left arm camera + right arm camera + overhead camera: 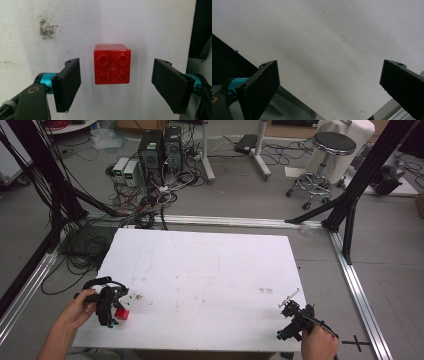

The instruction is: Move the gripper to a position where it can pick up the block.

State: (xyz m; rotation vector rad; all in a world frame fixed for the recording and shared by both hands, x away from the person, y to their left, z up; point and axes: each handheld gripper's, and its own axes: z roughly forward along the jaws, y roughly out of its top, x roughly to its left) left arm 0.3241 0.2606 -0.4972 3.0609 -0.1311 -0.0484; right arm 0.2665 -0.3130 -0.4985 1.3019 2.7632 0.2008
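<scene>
Left gripper view: left gripper [116, 85] jaws spread wide, a red four-stud brick [112, 64] between them, touching neither pad, studs facing the camera. Brick sits on the white counter [150, 25] near a grey smudge [47, 28]. High view: left gripper [114, 312] over the brick [121, 313] at the counter's near-left edge. Right gripper [329, 87] jaws spread, empty, above the near-right corner [295, 312].

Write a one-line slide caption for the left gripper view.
Open left claw poised around a red four-stud brick on the white table, touching neither side.
</scene>
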